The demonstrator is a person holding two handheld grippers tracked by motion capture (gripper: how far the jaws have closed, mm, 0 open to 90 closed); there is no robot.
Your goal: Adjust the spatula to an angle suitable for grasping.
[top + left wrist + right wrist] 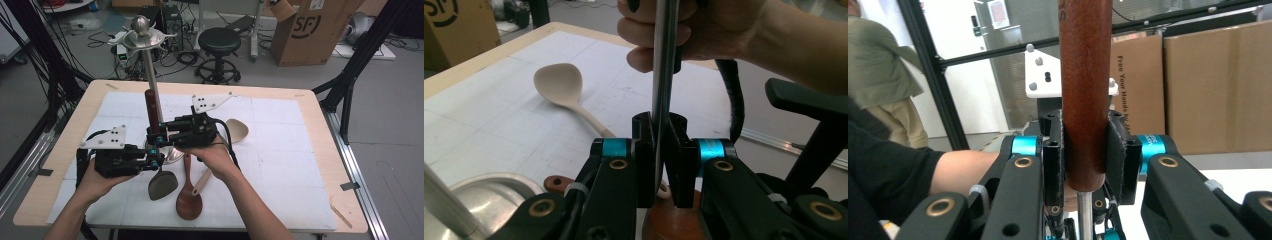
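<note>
Dark-brown wooden handle (1085, 95) of a grey-headed metal spatula (162, 184) sat pinched in the right gripper (1085, 155), its steel shank (664, 75) clamped by the left gripper (663, 155); hanging it on the steel rack (142, 37) remained.

Left hand (97, 175): enters from the bottom left, forearm angled up and to the right.
Left gripper (156, 161): points right, jaws nearly together and pressing on something thin.
Right hand (212, 156): reaches in from the bottom centre, wrist bent left.
Right gripper (156, 135): points left, just above the left gripper, jaws clamped.
</note>
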